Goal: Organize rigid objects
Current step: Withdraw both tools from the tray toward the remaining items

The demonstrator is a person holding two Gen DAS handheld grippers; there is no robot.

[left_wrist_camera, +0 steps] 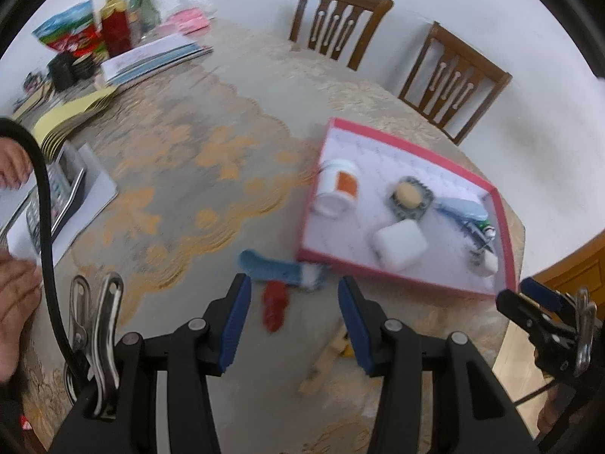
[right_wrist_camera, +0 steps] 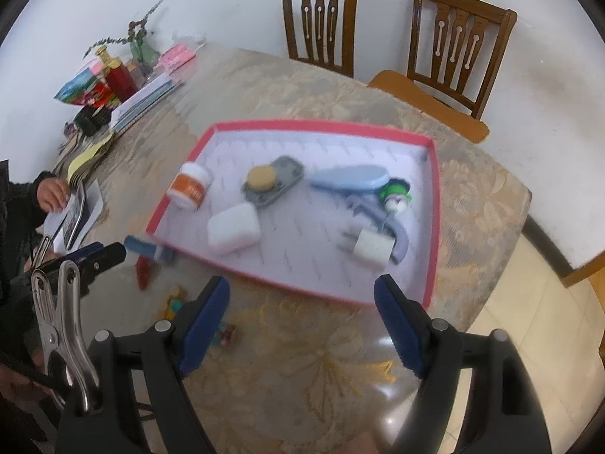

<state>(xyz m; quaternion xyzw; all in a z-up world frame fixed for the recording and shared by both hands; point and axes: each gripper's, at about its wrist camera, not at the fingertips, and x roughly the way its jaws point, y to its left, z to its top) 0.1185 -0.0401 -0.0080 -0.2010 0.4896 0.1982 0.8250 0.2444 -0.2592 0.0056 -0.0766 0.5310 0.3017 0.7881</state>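
A pink-rimmed tray (right_wrist_camera: 435,204) (left_wrist_camera: 506,227) lies on the table. It holds a white jar with an orange label (right_wrist_camera: 191,185) (left_wrist_camera: 338,187), a grey holder with a tan disc (right_wrist_camera: 272,179) (left_wrist_camera: 410,196), a white block (right_wrist_camera: 234,229) (left_wrist_camera: 399,244), a blue case (right_wrist_camera: 349,181), a green-capped item (right_wrist_camera: 395,193) and a white plug (right_wrist_camera: 372,247). A blue-and-white item (left_wrist_camera: 283,270) (right_wrist_camera: 147,247), a red piece (left_wrist_camera: 274,304) (right_wrist_camera: 143,270) and a wooden piece (left_wrist_camera: 327,359) lie outside the tray. My left gripper (left_wrist_camera: 295,302) is open just short of the red piece. My right gripper (right_wrist_camera: 302,302) is open at the tray's near rim.
Two wooden chairs (right_wrist_camera: 321,19) (right_wrist_camera: 459,41) stand behind the table. Books, a red bottle (left_wrist_camera: 115,26), snack bags and a vase crowd the far left. A person's hand (right_wrist_camera: 53,193) rests on papers at the left. Small colourful toys (right_wrist_camera: 176,304) lie near the right gripper.
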